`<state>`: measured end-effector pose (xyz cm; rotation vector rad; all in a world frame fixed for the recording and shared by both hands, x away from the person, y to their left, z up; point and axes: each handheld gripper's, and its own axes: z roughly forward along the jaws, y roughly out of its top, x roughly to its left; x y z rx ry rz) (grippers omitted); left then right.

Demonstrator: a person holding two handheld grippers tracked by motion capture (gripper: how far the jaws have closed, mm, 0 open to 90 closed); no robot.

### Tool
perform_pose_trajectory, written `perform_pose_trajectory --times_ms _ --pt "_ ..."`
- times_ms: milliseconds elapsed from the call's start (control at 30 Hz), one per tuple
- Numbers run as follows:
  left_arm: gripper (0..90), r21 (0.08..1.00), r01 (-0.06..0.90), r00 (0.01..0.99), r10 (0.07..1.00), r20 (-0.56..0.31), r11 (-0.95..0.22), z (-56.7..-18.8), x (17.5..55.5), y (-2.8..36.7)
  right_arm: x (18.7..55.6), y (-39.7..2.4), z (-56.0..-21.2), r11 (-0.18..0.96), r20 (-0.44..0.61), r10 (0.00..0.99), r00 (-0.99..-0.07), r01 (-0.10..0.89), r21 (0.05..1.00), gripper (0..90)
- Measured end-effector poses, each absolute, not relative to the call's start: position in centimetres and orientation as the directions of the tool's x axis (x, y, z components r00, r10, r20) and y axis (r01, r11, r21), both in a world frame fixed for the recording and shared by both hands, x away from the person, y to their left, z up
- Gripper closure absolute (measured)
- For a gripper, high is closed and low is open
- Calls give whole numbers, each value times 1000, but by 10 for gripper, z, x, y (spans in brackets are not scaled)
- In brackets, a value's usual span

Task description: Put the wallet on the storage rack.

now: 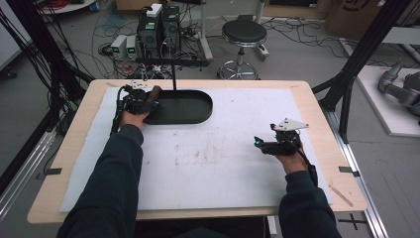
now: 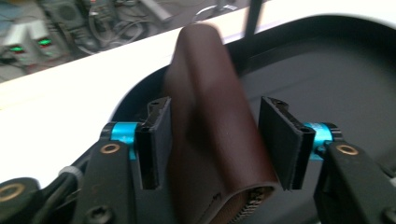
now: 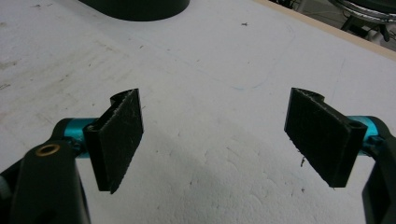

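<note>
Looks like the drop-off step: left tool (image 2: 215,140) sits half-open around the brown pouch (image 2: 210,116) at the black tray's (image 1: 198,111) left end near the surface's far-left corner, so next it just backs away, while right tool (image 3: 215,135) idles wide, empty.

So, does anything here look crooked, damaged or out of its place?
The brown leather case leans tilted between the left gripper's pads, over the black tray; a gap shows at one pad. The white mat has grey smudges.
</note>
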<state>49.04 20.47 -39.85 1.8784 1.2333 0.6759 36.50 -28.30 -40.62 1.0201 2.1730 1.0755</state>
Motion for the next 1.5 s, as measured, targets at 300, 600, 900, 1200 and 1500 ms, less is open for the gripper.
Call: perform_pose_trajectory --times_ms 300,600,900,1200,1500 --pt "427 862 479 420 906 -61 -164 -383 470 204 363 -284 -405 403 -108 802 -588 397 825 198" --pt "185 910 410 472 868 -154 -61 -381 419 223 363 -285 -407 407 -98 784 -613 388 827 197" --pt "190 974 217 561 825 -71 -63 -384 364 229 360 -287 -407 423 -108 760 -641 361 831 196" --pt "175 963 264 546 832 -95 -63 -398 345 233 357 -293 -405 419 -121 774 -621 360 834 196" --pt "184 967 249 538 838 -89 -58 -408 335 244 354 -292 -402 401 -115 788 -605 361 842 197"
